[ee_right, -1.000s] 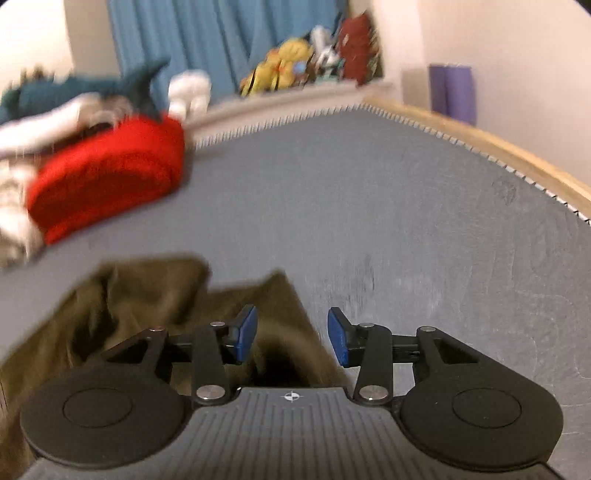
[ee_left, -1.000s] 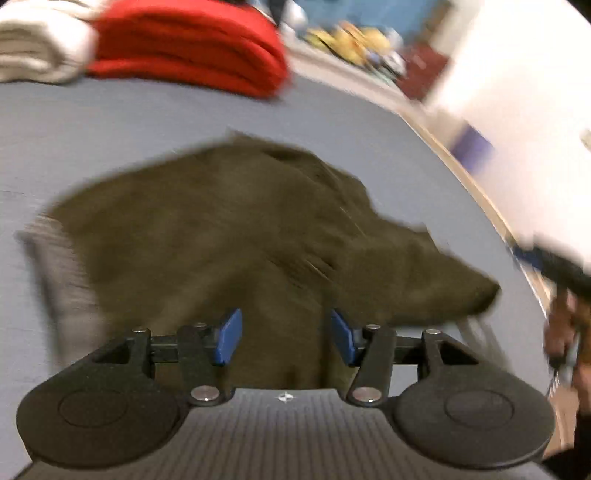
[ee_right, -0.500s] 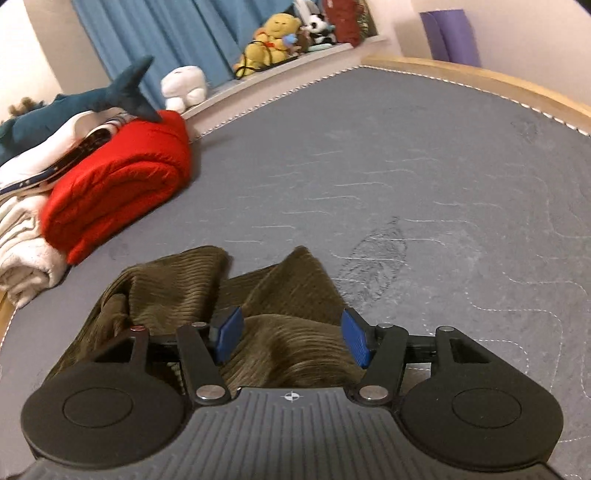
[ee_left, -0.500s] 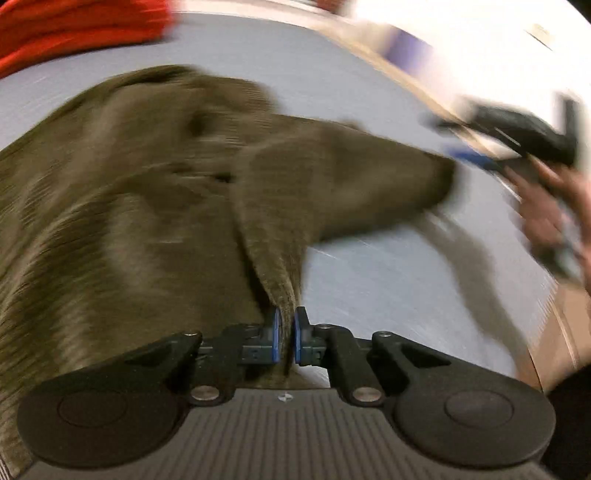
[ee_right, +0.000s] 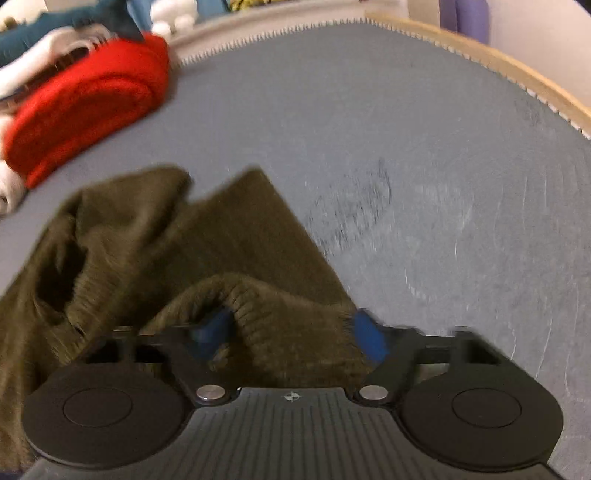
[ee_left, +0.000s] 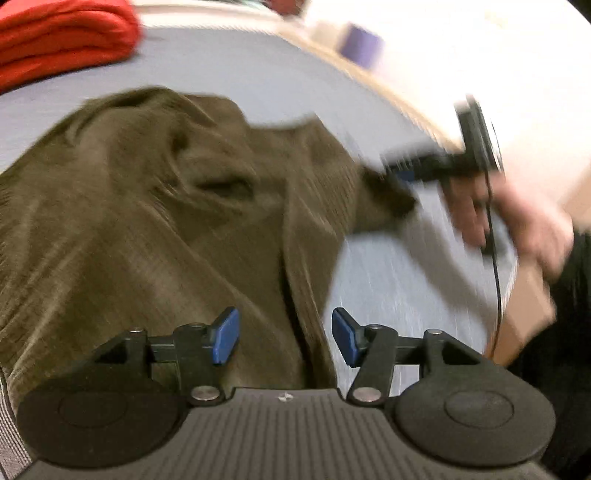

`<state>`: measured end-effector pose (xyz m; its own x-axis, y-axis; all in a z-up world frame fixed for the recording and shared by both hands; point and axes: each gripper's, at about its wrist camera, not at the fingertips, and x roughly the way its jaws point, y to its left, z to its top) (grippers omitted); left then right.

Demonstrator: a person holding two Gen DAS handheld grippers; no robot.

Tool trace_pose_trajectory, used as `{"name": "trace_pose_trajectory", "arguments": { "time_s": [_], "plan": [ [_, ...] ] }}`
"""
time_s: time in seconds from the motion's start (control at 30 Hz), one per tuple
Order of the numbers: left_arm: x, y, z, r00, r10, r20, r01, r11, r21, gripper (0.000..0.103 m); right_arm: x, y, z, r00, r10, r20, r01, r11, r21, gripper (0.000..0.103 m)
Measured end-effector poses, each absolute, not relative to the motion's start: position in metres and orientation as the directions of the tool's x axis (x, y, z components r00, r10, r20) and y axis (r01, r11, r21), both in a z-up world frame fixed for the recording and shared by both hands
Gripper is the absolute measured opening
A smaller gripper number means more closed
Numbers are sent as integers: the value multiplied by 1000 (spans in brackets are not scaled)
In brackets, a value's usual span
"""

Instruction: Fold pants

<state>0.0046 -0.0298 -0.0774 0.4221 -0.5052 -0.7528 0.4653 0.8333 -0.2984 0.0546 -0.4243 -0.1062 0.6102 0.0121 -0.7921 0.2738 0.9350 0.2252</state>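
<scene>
Pants (ee_left: 155, 221): olive-green corduroy garment, lying crumpled in loose folds on the grey mattress (ee_right: 406, 147); in the right wrist view (ee_right: 229, 236) it fills the lower left, one corner pointing away from the camera.
Left gripper (ee_left: 284, 338): hovers low over the near edge of the pants; its fingers (ee_left: 225, 334) stand apart and are opening, with a ridge of cloth running up between them but neither blue pad pressing on it.
Right gripper (ee_right: 291, 332): seen from the left wrist view (ee_left: 410, 173) at the far right end of the garment, carried by a hand (ee_left: 517, 218); both are blurred.
Right fingers (ee_right: 369, 338): set moderately wide and closing; a rounded hump of ribbed cloth sits between them and drapes over the left pad, which shows only as a blue patch. Whether the pads already press on the cloth cannot be told through the blur.
Mattress: quilted grey surface with a pale stitched border (ee_right: 480, 62) along its far and right sides.
Red blanket (ee_right: 85, 99): folded, thick, at the far left of the mattress, well apart from the pants; also at the upper left of the left wrist view (ee_left: 62, 40).
White bedding (ee_right: 7, 188): just beside the red blanket, at the left margin.
Purple object (ee_right: 465, 18): upright beyond the mattress corner, against the wall.
</scene>
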Motion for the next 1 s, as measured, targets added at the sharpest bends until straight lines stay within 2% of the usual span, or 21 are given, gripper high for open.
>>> {"name": "trace_pose_trajectory", "arguments": {
  "time_s": [0.07,0.1,0.27,0.33,0.5,0.67,0.7,0.73,0.77,0.83,0.9,0.93,1.0],
  "plan": [
    [10,-27,-73,463,-495,-735,412,855,-316,60,52,-423,-111,597,15,-802,271,937,219,28],
    [11,-27,-72,484,-487,-727,392,863,-318,60,50,-422,-110,600,21,-800,257,941,218,21],
    [29,-39,-81,523,-499,-691,333,866,-373,60,31,-418,-85,631,69,-773,154,965,212,15],
    [33,-49,-85,516,-506,-691,331,862,-384,64,19,-415,-73,633,103,-768,71,979,190,14],
    [47,-75,-107,497,-496,-712,305,868,-392,69,-13,-415,-68,571,159,-805,-90,987,131,10],
    [60,-91,-125,501,-459,-734,250,888,-385,69,-34,-432,-80,543,156,-825,-94,988,125,10],
    [62,-94,-128,490,-474,-732,253,881,-400,66,-35,-438,-76,554,159,-817,-76,987,140,10],
    [62,-97,-130,475,-491,-731,265,871,-412,57,-37,-443,-71,572,158,-805,-52,986,156,10],
    [60,-101,-130,453,-517,-726,289,856,-430,21,-39,-450,-64,598,152,-787,-21,984,175,12],
    [53,-111,-124,407,-575,-709,359,815,-455,17,-40,-461,-53,649,144,-747,29,977,214,22],
    [40,-124,-112,329,-654,-681,483,737,-474,13,-37,-470,-41,699,137,-702,73,963,261,44],
    [30,-131,-106,261,-695,-670,559,675,-482,13,-35,-474,-36,722,133,-679,96,953,289,47],
    [10,-143,-102,141,-701,-699,665,590,-457,10,-29,-480,-32,751,137,-646,128,930,346,50]
  ]
}}
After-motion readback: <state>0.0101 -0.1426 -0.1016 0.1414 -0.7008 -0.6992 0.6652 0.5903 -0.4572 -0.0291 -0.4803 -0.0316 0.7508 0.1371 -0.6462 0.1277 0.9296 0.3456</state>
